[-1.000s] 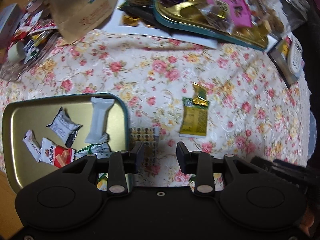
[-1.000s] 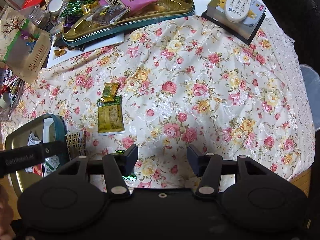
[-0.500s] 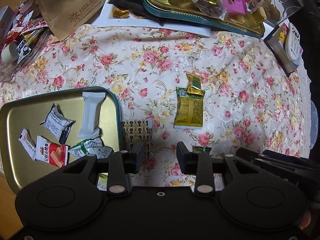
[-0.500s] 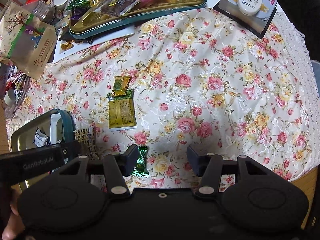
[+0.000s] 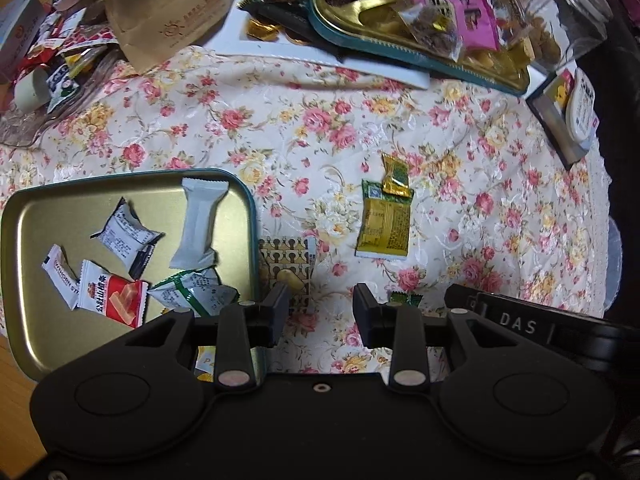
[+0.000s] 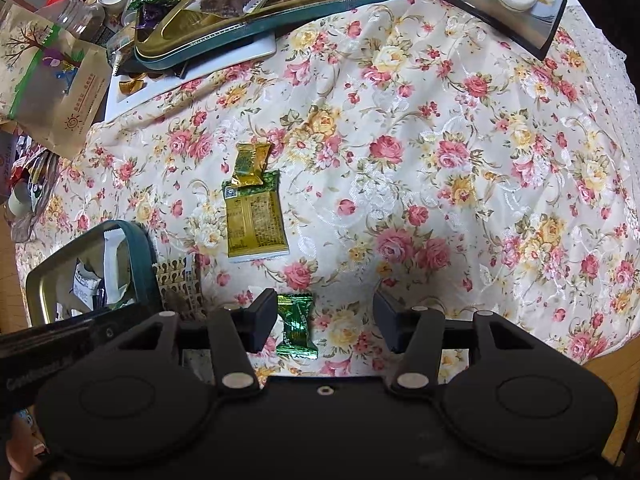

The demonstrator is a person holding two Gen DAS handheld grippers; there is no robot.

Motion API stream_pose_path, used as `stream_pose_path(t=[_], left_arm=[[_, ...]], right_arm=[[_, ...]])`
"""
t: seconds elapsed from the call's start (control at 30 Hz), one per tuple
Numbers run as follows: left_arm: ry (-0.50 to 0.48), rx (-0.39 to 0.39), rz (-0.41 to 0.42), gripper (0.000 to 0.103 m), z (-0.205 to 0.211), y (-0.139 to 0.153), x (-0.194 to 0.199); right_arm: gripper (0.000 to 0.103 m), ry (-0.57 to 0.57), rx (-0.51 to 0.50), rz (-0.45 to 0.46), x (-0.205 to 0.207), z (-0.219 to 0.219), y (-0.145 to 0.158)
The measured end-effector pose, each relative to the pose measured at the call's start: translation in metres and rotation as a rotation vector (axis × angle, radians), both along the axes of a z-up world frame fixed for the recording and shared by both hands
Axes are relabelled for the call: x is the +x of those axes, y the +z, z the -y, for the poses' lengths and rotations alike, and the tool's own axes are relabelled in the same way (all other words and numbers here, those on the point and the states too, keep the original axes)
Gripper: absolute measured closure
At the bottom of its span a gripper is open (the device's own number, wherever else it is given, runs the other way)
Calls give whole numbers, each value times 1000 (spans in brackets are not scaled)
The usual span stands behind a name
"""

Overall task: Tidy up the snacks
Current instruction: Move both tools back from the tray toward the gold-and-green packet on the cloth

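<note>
Right now the green candy [image 6: 297, 327] lies on the floral cloth [image 6: 440, 184] between the fingers of the right tool [image 6: 324, 322], close to its left finger and clear of the right one, so the tool sits a little off to the right of it. Its long axis runs near to far, with the twisted ends pointing toward and away from the camera, so the fingers would close across its narrow waist. The right tool stands fairly wide and holds nothing. In the left wrist view the same candy [image 5: 406, 299] peeks out just beyond the right finger of the left tool [image 5: 322, 312], outside its gap; the right hand is the better placed for it.

The left tool is also wide and empty, hanging beside the near tin [image 5: 251, 216], whose right rim is just left of its fingers. A patterned packet [image 5: 286, 258] lies against that rim on the cloth. The tin holds a long white bar [image 5: 198, 222], several small white sachets and a red-and-white packet [image 5: 110, 298].

Farther out, a yellow packet [image 6: 256, 220] lies with a gold candy [image 6: 250, 164] touching its far end. The far tin [image 6: 280, 24] is piled with mixed snacks.
</note>
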State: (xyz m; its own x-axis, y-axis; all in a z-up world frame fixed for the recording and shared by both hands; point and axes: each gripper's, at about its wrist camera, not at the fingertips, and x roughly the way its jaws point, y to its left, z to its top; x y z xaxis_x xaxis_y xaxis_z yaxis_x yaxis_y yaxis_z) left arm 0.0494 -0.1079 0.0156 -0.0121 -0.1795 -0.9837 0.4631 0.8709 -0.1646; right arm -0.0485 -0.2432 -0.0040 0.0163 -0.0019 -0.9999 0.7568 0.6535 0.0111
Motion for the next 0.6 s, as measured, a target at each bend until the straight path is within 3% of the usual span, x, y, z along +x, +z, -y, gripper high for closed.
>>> stream_pose_path(t=[0.33,0.6], left_arm=[[100,-22,91,59,-33,26,16],[90,-52,74,59,-41,28,16]], right_arm=[[47,8,3,56,18,-6,-11],[47,-16,16,73,48,-12,-33]])
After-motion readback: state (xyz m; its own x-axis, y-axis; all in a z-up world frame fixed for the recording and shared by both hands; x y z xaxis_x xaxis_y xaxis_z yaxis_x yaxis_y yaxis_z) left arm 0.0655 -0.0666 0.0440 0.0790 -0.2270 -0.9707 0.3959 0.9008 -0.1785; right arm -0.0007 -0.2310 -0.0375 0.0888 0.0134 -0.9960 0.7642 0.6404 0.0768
